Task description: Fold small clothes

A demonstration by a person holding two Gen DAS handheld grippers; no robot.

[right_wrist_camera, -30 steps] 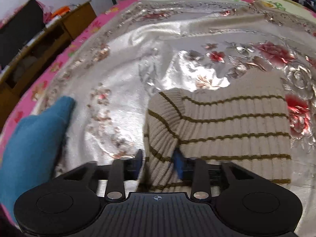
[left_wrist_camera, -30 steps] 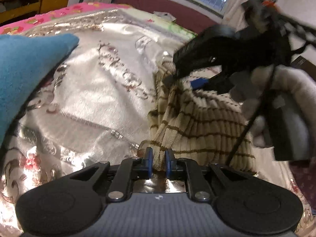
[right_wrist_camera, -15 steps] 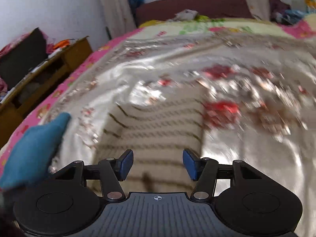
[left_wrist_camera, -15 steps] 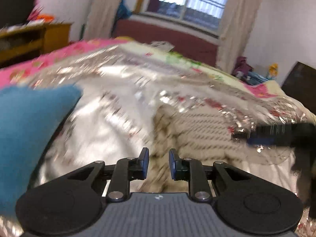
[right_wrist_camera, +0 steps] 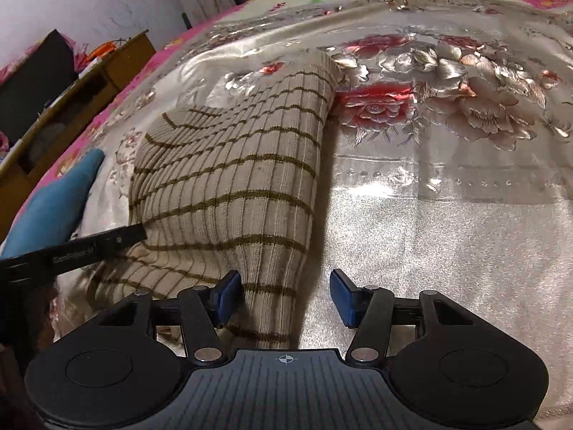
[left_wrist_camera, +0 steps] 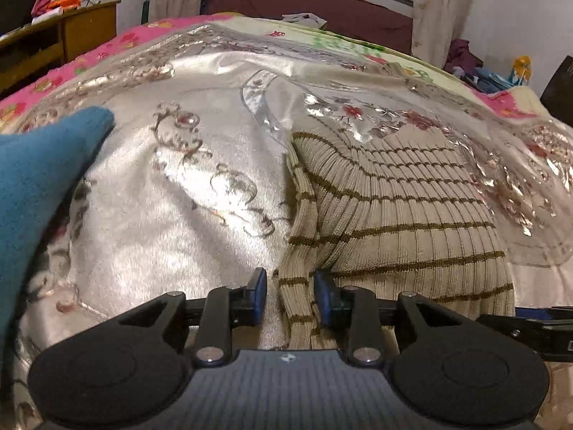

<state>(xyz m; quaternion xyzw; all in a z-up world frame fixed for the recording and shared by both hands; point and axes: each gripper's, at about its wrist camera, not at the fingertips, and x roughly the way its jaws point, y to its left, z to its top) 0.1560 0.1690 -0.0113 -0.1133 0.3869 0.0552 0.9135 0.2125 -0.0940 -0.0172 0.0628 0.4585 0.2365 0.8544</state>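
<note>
A beige ribbed knit garment with thin brown stripes (left_wrist_camera: 394, 215) lies folded on the silvery flowered bedspread (left_wrist_camera: 161, 215); it also shows in the right wrist view (right_wrist_camera: 243, 186). My left gripper (left_wrist_camera: 290, 297) is open, its blue pads straddling the garment's near left edge without pinching it. My right gripper (right_wrist_camera: 284, 297) is wide open around the garment's near right corner. The left gripper's finger (right_wrist_camera: 89, 247) shows lying across the garment's left side in the right wrist view. The right gripper's finger (left_wrist_camera: 537, 322) shows at the lower right of the left wrist view.
A blue cloth (left_wrist_camera: 39, 179) lies on the bedspread to the left of the garment, also in the right wrist view (right_wrist_camera: 57, 204). A wooden desk (left_wrist_camera: 61, 36) stands beyond the bed's left edge. A window and curtains are at the far wall.
Both grippers let go of the garment and opened. It dropped flat onto the bedspread. Both grippers then came down at its near edge, the left at its left side, the right at its right corner.
</note>
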